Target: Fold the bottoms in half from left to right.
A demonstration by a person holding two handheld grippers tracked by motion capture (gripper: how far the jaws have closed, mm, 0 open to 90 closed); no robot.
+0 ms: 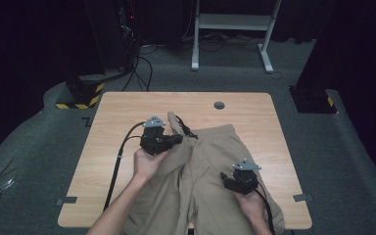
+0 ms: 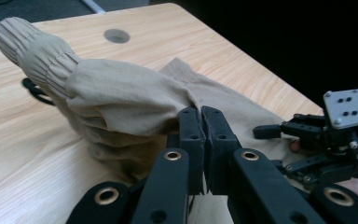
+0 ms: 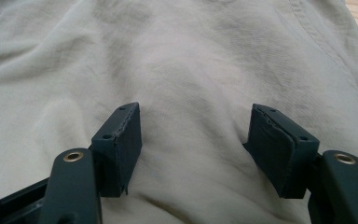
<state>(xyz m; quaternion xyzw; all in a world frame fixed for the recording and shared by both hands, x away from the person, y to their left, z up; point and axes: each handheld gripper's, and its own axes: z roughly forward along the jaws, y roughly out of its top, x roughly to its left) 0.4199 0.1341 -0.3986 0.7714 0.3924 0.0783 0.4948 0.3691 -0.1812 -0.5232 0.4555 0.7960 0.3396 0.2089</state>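
Trousers of tan cloth lie spread across the near middle of the tabletop, legs hanging over your near edge; your left gripper has its jaws clamped shut on a fold near the gathered waistband, at the garment's far left; your right gripper rests on the right leg, jaws spread wide, pressing into the cloth.

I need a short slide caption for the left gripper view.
Left tongs shut on khaki trousers, lifting the waistband above the wooden table.
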